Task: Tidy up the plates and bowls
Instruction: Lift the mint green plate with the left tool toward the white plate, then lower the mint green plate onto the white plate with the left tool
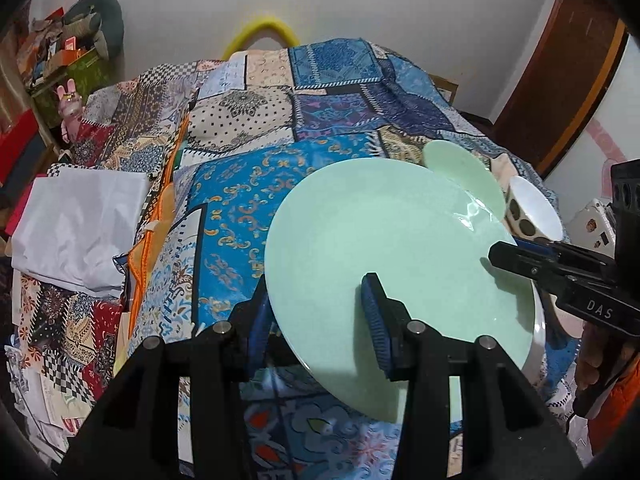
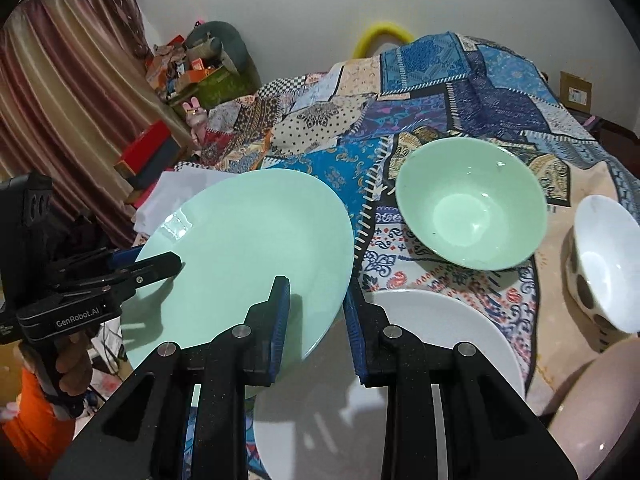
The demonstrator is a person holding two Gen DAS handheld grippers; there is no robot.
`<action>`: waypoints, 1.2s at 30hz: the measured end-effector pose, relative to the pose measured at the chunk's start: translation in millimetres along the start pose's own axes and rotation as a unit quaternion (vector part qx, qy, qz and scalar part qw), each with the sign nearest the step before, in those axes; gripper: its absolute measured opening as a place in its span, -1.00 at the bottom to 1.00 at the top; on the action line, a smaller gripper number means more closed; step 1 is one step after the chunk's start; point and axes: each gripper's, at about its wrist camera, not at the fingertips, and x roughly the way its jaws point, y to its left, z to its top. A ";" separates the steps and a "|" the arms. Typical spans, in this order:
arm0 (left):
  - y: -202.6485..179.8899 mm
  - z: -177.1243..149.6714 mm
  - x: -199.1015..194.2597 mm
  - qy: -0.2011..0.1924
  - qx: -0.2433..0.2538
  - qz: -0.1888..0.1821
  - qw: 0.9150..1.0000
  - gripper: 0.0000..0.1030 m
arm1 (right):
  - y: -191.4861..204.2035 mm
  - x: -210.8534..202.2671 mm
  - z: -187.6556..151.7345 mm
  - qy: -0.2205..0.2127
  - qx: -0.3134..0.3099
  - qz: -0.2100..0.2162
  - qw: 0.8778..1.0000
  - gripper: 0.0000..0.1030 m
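Observation:
A large mint green plate is held tilted above the patchwork cloth by both grippers. My left gripper is shut on its near left rim, one finger over, one under. My right gripper is shut on its right rim and also shows in the left wrist view. The plate also shows in the right wrist view. Below it lies a white plate. A mint green bowl and a white spotted bowl stand further right.
A pink dish rim sits at the near right. A patchwork cloth covers the table. A folded white cloth lies at the left edge. Clutter and boxes stand behind on the left.

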 end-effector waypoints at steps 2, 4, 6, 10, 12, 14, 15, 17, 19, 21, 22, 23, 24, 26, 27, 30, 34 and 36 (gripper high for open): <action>-5.9 -0.7 -5.5 -0.003 0.001 -0.002 1.000 -0.22 | -1.6 -7.2 -1.8 -0.005 0.001 -0.001 1.000 -0.51; -11.3 -1.0 -9.5 -0.003 -0.001 -0.009 1.000 -0.22 | -3.9 -14.3 -4.7 -0.008 0.004 0.000 1.000 -0.51; -17.5 -2.1 -12.7 -0.006 0.004 -0.011 1.000 -0.22 | -6.0 -20.9 -7.7 -0.012 0.003 -0.003 1.000 -0.51; -29.9 -5.0 -19.2 -0.010 0.010 -0.017 1.000 -0.22 | -10.8 -33.2 -11.8 -0.019 0.003 -0.008 1.000 -0.51; -35.0 -6.0 -21.5 -0.011 0.012 -0.020 1.000 -0.22 | -13.7 -39.8 -14.2 -0.023 0.007 -0.008 1.000 -0.51; -40.1 -6.9 -23.9 -0.012 0.014 -0.023 1.000 -0.22 | -15.5 -44.2 -15.9 -0.026 0.007 -0.010 1.000 -0.51; -42.9 -7.6 -25.6 -0.014 0.014 -0.026 0.999 -0.22 | -16.7 -46.8 -16.6 -0.028 0.007 -0.011 1.000 -0.51; -46.6 -8.5 -28.0 -0.016 0.017 -0.027 0.999 -0.22 | -19.0 -51.4 -18.1 -0.031 0.009 -0.011 0.999 -0.51; -51.2 -9.8 -30.7 -0.018 0.019 -0.029 0.999 -0.22 | -21.0 -55.9 -20.4 -0.035 0.010 -0.012 0.999 -0.51; -54.9 -11.3 -33.4 -0.019 0.022 -0.031 0.999 -0.22 | -21.4 -59.9 -22.6 -0.037 0.011 -0.012 0.999 -0.51; -56.9 -11.8 -34.3 -0.019 0.022 -0.032 0.999 -0.22 | -22.3 -61.7 -23.7 -0.038 0.012 -0.012 0.999 -0.51; -58.2 -12.5 -35.0 -0.019 0.023 -0.033 0.999 -0.22 | -23.2 -63.5 -24.9 -0.039 0.013 -0.012 0.999 -0.51; -60.6 -13.3 -35.9 -0.019 0.024 -0.034 0.999 -0.22 | -24.1 -65.3 -26.5 -0.040 0.013 -0.013 0.999 -0.51; -63.9 -14.6 -36.6 -0.020 0.025 -0.037 0.999 -0.22 | -26.9 -68.0 -29.1 -0.041 0.014 -0.014 0.999 -0.51; -65.6 -15.6 -37.0 -0.021 0.026 -0.038 0.999 -0.22 | -28.9 -69.6 -30.5 -0.042 0.015 -0.014 0.999 -0.51; -72.0 -19.0 -36.7 -0.020 0.027 -0.041 0.999 -0.22 | -30.9 -73.7 -34.8 -0.044 0.014 -0.021 0.999 -0.51; -78.5 -24.0 -34.9 -0.020 0.029 -0.044 0.998 -0.22 | -35.3 -78.4 -41.2 -0.043 0.017 -0.026 0.999 -0.51; -82.6 -26.8 -33.4 -0.016 0.032 -0.047 0.998 -0.22 | -38.6 -80.1 -43.9 -0.042 0.021 -0.028 0.999 -0.51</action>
